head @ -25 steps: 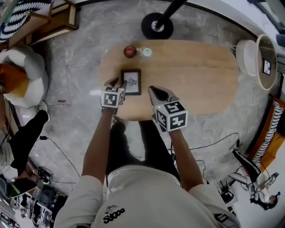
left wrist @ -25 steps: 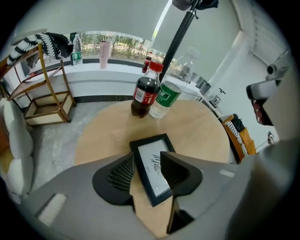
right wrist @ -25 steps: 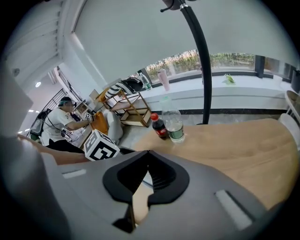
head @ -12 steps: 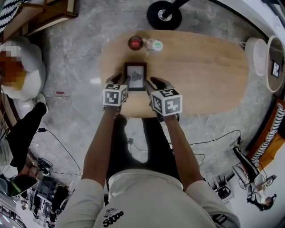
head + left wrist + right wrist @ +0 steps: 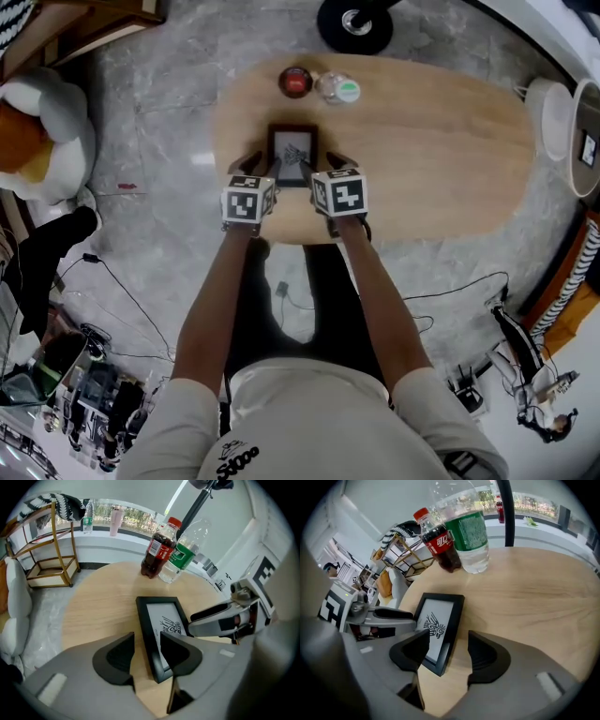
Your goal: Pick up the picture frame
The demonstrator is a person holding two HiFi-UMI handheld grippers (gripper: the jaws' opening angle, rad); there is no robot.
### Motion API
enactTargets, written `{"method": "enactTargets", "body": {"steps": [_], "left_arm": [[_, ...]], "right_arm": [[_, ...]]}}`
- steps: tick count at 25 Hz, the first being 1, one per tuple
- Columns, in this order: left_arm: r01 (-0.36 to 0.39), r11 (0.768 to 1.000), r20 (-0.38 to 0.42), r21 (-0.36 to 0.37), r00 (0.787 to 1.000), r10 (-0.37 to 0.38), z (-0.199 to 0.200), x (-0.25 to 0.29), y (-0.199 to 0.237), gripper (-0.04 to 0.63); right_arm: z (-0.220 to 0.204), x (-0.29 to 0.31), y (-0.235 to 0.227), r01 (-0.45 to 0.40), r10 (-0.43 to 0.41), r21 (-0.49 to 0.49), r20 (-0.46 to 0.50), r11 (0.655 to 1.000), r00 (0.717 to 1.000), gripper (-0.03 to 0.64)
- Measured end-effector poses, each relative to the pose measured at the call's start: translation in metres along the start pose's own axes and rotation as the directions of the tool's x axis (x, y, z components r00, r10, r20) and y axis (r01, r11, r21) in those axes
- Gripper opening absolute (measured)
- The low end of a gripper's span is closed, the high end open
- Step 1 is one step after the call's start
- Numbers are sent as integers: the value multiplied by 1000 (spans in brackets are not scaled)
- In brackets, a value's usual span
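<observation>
Picture frame (image 5: 292,155) flat on wooden table (image 5: 441,141), near the front edge, long side pointing away toward cola bottle (image 5: 295,82) and water bottle (image 5: 339,89). Left gripper (image 5: 258,167) loose, jaws apart around left edge. Right gripper (image 5: 330,167) jaws opening, right edge between, not squeezing.

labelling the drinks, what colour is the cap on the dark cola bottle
Red. The cap shows best in the left gripper view.
</observation>
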State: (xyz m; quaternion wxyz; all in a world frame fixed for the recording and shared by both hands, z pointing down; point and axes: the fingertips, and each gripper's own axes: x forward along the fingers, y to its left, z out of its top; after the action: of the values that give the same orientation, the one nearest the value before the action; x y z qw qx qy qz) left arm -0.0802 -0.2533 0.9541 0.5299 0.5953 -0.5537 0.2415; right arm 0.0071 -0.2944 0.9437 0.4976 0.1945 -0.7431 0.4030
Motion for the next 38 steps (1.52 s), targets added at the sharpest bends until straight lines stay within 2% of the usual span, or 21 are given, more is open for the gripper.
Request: {"method": "enactTargets", "body": {"steps": [3, 5, 19, 22, 27, 29, 34, 38], "left_arm": [[4, 1000, -6, 4, 1000, -4, -2, 2, 0, 184], [3, 1000, -9, 15, 1000, -3, -2, 4, 0, 183], [-17, 1000, -21, 25, 1000, 18, -6, 2, 3, 157], [-10, 999, -39, 36, 999, 11, -7, 2, 3, 155], [25, 999, -62, 37, 998, -23, -7, 4, -7, 100], [34, 999, -70, 29, 997, -32, -9, 5, -10, 100], [50, 999, -101, 22, 994, -48, -14, 6, -11, 95], [48, 999, -106, 13, 993, -47, -17, -4, -15, 95]], "right_arm": [[-3, 8, -3, 22, -22, -1, -12, 1000, 1000, 243], [-3, 10, -8, 61, -61, -14, -4, 998, 998, 178], [-4, 11, -2, 119, -118, -34, 14, 992, 993, 167], [-7, 12, 2, 125, -125, -30, -10, 992, 992, 138], [-9, 11, 3, 128, -129, -39, -41, 991, 991, 101], [-17, 10, -1, 141, -143, -31, -67, 990, 987, 101], [-28, 8, 2, 102, -98, 31, -110, 994, 989, 100], [-26, -3, 2, 117, -114, 36, -88, 992, 990, 98]]}}
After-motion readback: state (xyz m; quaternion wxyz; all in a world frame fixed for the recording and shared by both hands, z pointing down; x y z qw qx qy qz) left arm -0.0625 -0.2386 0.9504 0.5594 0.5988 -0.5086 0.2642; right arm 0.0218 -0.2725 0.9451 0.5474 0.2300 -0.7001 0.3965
